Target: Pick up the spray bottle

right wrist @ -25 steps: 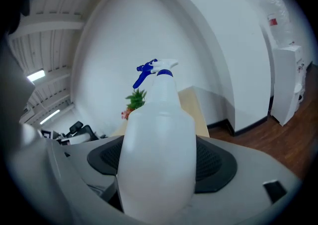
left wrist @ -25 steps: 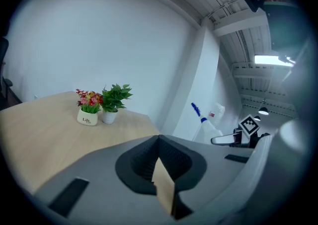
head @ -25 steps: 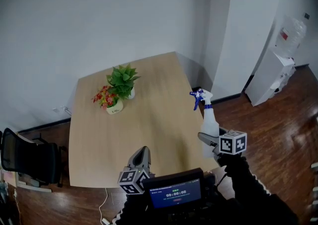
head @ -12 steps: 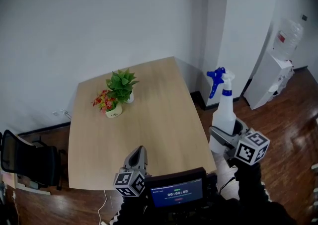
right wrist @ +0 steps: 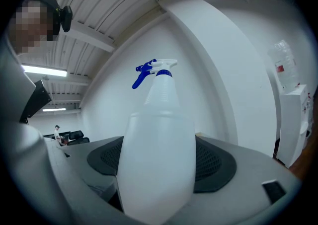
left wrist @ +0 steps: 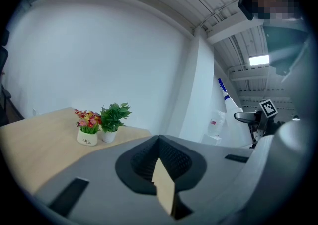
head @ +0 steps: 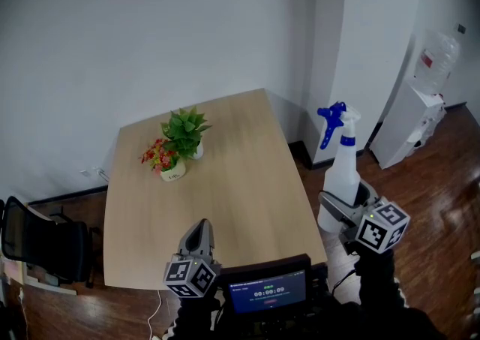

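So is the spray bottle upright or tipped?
Upright. The bottle stands with its blue trigger on top, body clamped in the right gripper, off the table.

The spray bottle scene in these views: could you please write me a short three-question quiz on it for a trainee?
1. True or false: the spray bottle stands on the table.
2. Short answer: which gripper is closed on the bottle's body?
3. Multiple choice: what stands right beside the green plant on the table? A. a small pot of red flowers; B. a mug; C. a stack of books.

Key: 1. False: it is held upright in the air. 2. The right gripper, with its jaws either side of the white body. 3. A.
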{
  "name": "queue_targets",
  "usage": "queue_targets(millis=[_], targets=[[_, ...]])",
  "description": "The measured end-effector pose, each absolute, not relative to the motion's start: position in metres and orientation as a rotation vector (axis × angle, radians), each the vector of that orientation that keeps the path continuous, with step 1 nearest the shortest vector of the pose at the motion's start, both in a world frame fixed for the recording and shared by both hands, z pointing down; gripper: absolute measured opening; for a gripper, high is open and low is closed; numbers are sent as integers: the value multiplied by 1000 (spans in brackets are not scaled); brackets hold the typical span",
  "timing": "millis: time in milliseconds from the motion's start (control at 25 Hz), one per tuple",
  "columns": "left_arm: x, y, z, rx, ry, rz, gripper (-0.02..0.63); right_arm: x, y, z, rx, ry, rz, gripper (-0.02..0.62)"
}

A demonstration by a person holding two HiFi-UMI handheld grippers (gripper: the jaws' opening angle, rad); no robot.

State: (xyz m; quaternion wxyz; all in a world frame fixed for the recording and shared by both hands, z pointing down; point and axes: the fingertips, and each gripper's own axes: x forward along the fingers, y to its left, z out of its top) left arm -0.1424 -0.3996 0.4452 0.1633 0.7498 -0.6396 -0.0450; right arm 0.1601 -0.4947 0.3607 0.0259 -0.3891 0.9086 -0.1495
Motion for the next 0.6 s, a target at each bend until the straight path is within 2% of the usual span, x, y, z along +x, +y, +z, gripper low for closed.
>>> queue_targets(millis=[600], targets=[[-139, -403, 451, 2172, -1821, -119, -5, 161, -498, 362, -1251, 2788, -428, 390]])
